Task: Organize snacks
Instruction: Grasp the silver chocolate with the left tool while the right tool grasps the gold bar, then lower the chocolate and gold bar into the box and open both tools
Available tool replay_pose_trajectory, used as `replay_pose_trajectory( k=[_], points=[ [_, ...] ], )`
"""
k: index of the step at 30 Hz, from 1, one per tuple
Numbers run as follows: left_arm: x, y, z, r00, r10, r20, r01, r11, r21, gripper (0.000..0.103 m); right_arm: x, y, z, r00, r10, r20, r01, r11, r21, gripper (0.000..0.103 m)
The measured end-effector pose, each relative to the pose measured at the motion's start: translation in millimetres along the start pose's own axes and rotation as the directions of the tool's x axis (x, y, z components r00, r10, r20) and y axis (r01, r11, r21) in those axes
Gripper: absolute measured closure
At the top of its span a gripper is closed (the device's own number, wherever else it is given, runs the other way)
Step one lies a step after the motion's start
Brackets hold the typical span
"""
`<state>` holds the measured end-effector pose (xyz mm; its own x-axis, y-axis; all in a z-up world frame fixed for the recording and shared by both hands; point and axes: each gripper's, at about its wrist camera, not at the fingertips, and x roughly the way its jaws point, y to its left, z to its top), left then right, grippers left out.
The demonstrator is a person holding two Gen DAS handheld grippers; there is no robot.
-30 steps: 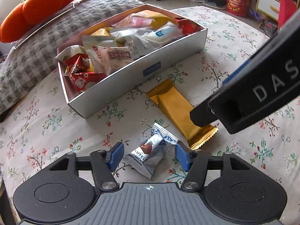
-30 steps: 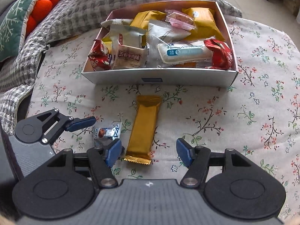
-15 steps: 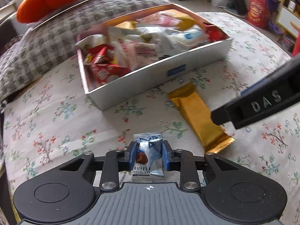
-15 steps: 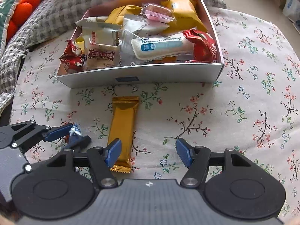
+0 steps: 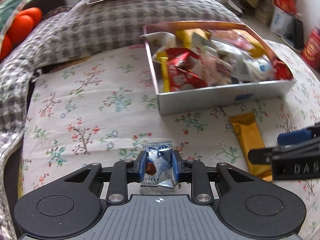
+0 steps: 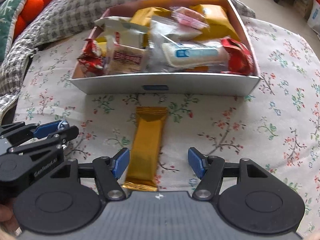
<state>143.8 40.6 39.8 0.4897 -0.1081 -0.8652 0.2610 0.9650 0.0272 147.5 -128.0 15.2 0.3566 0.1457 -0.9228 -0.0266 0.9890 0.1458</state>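
My left gripper (image 5: 158, 167) is shut on a small silver truffle chocolate packet (image 5: 159, 170) and holds it above the flowered cloth. It also shows at the left of the right wrist view (image 6: 58, 127). A white box (image 6: 200, 85) full of mixed snack packets stands ahead; it also shows in the left wrist view (image 5: 220, 97). A long gold snack bar (image 6: 147, 146) lies on the cloth in front of the box, also seen in the left wrist view (image 5: 250, 140). My right gripper (image 6: 159, 165) is open, with the near end of the gold bar by its left finger.
A grey checked blanket (image 5: 90, 26) lies bunched behind and to the left of the box. Orange plush cushions (image 5: 22, 28) sit at the far left. The flowered cloth (image 5: 84, 104) covers the surface. Bags and clutter stand at the far right (image 5: 312, 46).
My left gripper closed on the chocolate packet and lifted it, swinging left so the box now sits to the right. My right gripper stayed open and moved in over the gold bar.
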Motion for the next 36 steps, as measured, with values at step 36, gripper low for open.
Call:
replay_pose_trajectory(
  k=[36],
  points=[
    [-34.2,20.8,21.4,0.993,-0.021,0.113,0.04,0.985,-0.17,0.079,-47.3,-5.0,20.2,0.966,0.23,0.121,-0.235,0.972,0.029,0.077]
  ],
)
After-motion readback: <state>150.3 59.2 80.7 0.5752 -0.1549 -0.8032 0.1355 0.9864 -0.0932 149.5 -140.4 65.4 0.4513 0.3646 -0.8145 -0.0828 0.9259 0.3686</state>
